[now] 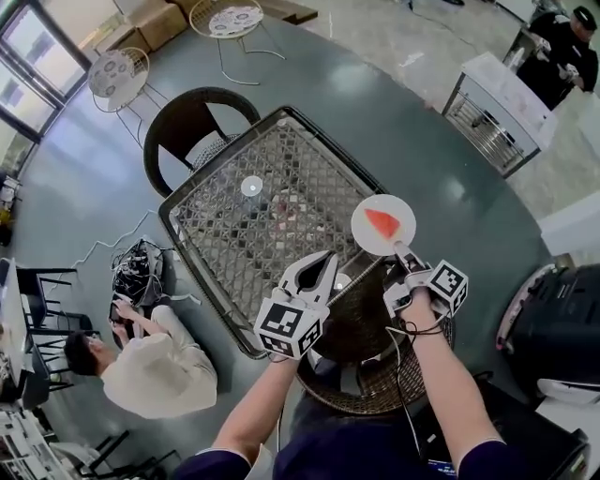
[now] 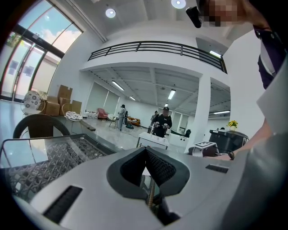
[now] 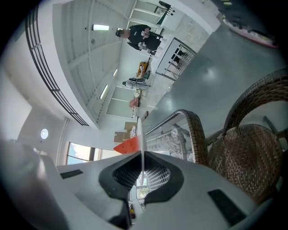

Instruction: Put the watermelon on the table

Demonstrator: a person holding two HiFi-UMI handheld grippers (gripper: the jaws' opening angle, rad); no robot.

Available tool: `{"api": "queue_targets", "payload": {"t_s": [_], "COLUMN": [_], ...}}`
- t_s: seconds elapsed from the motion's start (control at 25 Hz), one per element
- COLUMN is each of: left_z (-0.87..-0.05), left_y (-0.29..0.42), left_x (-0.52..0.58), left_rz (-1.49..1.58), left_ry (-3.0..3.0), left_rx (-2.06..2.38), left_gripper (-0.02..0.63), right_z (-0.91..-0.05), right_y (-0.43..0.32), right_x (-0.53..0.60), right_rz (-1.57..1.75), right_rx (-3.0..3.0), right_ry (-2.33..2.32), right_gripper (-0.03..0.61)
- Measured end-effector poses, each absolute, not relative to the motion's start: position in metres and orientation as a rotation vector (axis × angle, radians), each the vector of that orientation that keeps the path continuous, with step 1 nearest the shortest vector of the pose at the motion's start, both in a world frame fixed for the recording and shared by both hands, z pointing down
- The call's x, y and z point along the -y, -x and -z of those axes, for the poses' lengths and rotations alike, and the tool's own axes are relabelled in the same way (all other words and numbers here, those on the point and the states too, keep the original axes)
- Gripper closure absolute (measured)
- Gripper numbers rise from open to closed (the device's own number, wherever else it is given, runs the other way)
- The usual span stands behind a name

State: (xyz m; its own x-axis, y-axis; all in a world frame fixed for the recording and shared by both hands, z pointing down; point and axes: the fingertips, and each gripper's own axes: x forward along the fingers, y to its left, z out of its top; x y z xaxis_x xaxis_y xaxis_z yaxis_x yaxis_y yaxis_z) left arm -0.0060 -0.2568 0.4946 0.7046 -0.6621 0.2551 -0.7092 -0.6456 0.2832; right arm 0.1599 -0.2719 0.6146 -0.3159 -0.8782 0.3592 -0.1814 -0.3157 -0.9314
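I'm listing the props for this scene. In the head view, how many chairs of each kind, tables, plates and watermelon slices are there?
Dark wicker chairs: 2
White wire chairs: 2
Table: 1
Plate: 1
Watermelon slice: 1
Total: 7

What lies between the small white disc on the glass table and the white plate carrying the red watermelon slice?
Only the glass top of the wicker-lattice table, with a blurred reddish patch I cannot identify; the head view shows it.
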Motion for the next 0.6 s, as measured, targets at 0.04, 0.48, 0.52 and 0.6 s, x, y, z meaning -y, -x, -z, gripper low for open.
{"api": "queue_targets", "payload": {"t_s": [0.04,0.48,0.52,0.6], "left_z": [-0.500,-0.540,-0.543,-0.547], "left_y": [0.006,-0.004,-0.004,-0.004], "left_x": [0.260,0.272,0.272,0.271], "left_rz": [-0.186,-0.224,-0.225,-0.226], "left_ry": [-2.543,-2.504,-2.500,-2.493], "left_rx": [1.065,0.987,0.984,0.979], "left_gripper": [0.609,0.609,0.609,0.609], "right_z": [-0.623,-0.684,-0.688,-0.694], "right_y": [-0.159,-0.137,-0.135,-0.132], "right_x": [0.275,0.314,0.317,0.320], "right_rz": [1.689,1.758,1.763,1.775], "right_rx": [-1.372,-1.382,-1.384,-1.386], "right_ry": [1.387,1.414,1.418,1.423], "right_gripper": [0.565,0.565,0.565,0.565]}}
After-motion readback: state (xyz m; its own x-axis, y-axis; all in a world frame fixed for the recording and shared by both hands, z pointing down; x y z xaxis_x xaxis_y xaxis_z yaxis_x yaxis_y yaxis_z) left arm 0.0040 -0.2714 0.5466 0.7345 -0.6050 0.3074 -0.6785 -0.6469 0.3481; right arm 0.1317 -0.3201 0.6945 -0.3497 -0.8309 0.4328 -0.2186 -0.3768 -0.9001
